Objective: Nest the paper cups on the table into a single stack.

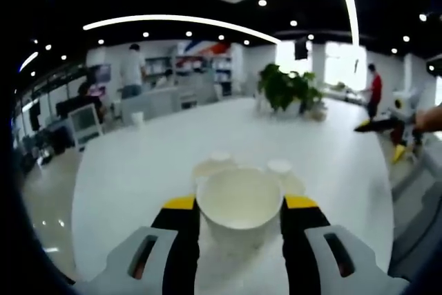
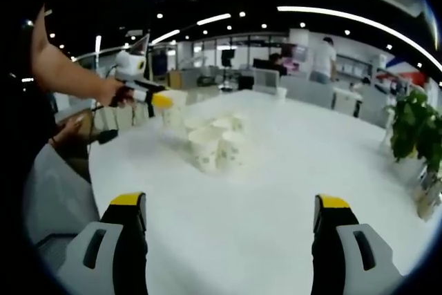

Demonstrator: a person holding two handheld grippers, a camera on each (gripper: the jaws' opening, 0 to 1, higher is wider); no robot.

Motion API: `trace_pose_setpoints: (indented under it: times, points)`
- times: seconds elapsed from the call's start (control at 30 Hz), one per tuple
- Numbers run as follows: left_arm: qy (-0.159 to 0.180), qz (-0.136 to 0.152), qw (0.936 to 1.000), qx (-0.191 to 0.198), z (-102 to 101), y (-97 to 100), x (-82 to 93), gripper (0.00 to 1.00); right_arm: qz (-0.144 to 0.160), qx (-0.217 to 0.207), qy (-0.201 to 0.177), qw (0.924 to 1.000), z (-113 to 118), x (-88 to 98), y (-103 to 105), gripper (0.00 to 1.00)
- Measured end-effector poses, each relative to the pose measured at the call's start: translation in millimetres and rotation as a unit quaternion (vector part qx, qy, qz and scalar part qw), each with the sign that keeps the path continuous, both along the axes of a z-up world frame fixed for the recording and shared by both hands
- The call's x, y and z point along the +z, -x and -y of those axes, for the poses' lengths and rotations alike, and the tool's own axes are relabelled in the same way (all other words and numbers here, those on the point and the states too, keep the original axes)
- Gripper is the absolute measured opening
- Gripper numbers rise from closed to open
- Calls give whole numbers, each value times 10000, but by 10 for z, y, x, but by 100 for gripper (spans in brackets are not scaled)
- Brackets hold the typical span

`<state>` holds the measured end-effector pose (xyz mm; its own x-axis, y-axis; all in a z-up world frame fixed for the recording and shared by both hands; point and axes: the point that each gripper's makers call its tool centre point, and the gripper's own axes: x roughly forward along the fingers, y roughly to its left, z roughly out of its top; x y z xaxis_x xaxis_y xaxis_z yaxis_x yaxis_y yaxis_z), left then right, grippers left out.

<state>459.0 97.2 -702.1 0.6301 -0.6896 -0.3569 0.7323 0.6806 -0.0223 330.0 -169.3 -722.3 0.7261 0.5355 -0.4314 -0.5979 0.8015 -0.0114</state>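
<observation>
A white paper cup [image 1: 239, 198] sits mouth-up between the yellow-tipped jaws of my left gripper [image 1: 239, 220], which is shut on it. Just beyond it, several more paper cups [image 1: 279, 166] stand together on the white table [image 1: 138, 170]. In the right gripper view the same cluster of cups [image 2: 214, 141] stands mid-table, some with green print. The left gripper [image 2: 155, 99], held by a hand, carries its cup [image 2: 175, 99] above and behind that cluster. My right gripper [image 2: 231, 205] is open, nothing between its jaws, well short of the cups.
A potted plant [image 1: 290, 88] stands at the table's far side, also as a plant [image 2: 414, 129] at the right. A lone cup [image 1: 137, 117] sits near the far edge. People, desks and monitors lie beyond. The table edge [image 2: 97, 170] runs close on the left.
</observation>
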Motion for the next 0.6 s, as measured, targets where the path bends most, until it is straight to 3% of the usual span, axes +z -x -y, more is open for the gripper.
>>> trace_pose_setpoints:
  times: [0.17,0.6]
  points:
    - [-12,4,9999,-101,87,73,-4,44,30,-154,-121,9998,59,14,-16,100]
    - [39,29,9994,-347,293,286,29,44,134,-13,-125,9998,63,58,-26,100]
